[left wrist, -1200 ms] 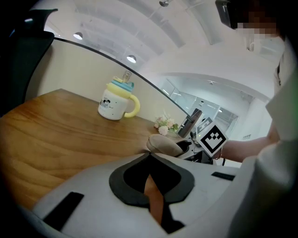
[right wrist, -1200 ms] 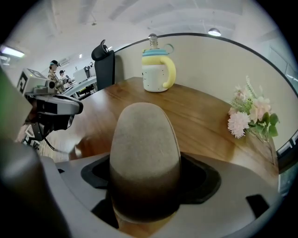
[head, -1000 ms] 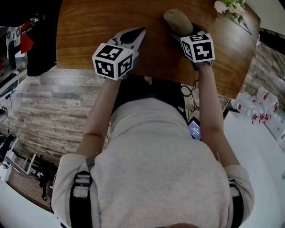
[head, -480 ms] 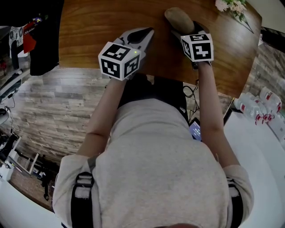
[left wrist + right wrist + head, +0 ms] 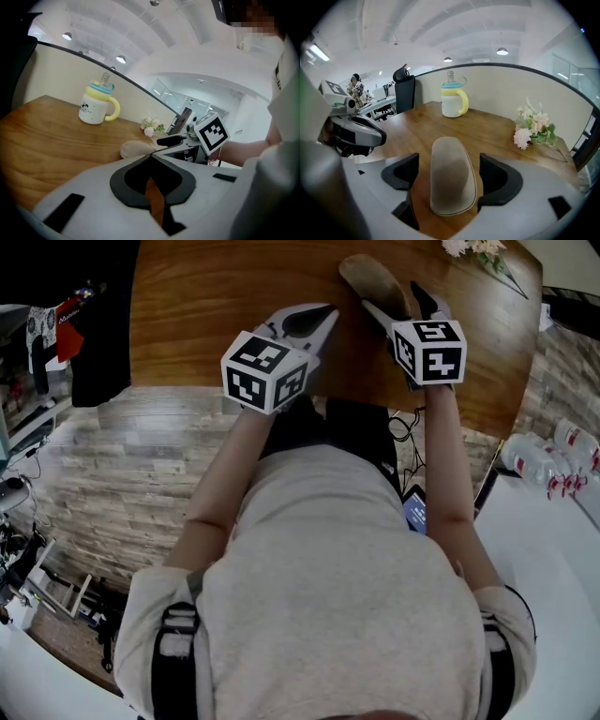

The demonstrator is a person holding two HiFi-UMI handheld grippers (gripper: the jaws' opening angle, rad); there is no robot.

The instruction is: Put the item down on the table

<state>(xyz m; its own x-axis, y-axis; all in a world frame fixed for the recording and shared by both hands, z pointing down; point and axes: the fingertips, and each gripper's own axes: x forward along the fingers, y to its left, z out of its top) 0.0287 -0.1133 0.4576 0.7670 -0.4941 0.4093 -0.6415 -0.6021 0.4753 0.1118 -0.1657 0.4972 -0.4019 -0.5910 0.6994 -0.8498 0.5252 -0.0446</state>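
Note:
The item is a beige, oval, slipper-like thing lying flat on the brown wooden table. My right gripper is open, one jaw on either side of the item's near end, with a gap on each side. To the left, my left gripper hovers over the table's near edge, shut and holding nothing. The left gripper view shows its tips meeting, with the item and the right gripper beyond them.
A white mug with a yellow handle and a lid stands at the table's far side. A small bunch of flowers lies to the right of the item. Water bottles stand on a white surface at the right.
The right gripper's jaws now stand apart around the item, which rests on the table. The left gripper has drifted right, closer to the right one.

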